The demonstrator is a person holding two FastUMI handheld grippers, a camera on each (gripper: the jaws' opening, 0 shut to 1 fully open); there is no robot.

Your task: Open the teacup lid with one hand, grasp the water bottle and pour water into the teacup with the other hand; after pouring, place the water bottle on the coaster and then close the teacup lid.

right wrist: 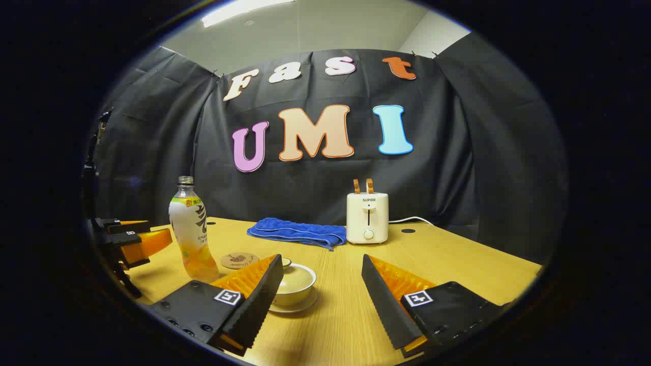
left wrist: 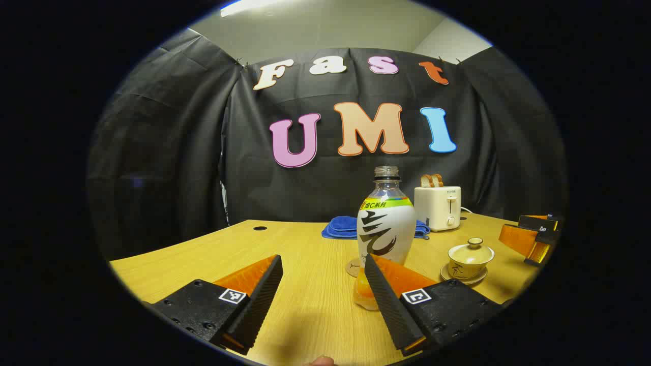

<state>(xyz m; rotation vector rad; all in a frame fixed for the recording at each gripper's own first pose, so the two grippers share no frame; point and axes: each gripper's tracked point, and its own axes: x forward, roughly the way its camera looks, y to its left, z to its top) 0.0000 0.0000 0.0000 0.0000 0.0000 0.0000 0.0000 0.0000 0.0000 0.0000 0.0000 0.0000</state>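
An uncapped water bottle (left wrist: 386, 223) with a little orange liquid stands upright on the table, just beyond my left gripper's right finger. My left gripper (left wrist: 323, 264) is open and holds nothing. A round coaster (left wrist: 352, 267) lies just behind the bottle. The lidded teacup (left wrist: 470, 256) sits on its saucer to the right. In the right gripper view the teacup (right wrist: 297, 282) is low and left of centre, partly behind the left finger, with its lid on. My right gripper (right wrist: 321, 264) is open and empty. The bottle (right wrist: 190, 229) and coaster (right wrist: 239, 261) stand further left.
A cream toaster (right wrist: 367, 217) with two slices stands at the back of the wooden table (right wrist: 457, 264), and a folded blue cloth (right wrist: 297, 233) lies beside it. The left gripper (right wrist: 132, 241) shows at the far left edge, the right gripper (left wrist: 531, 236) at the far right.
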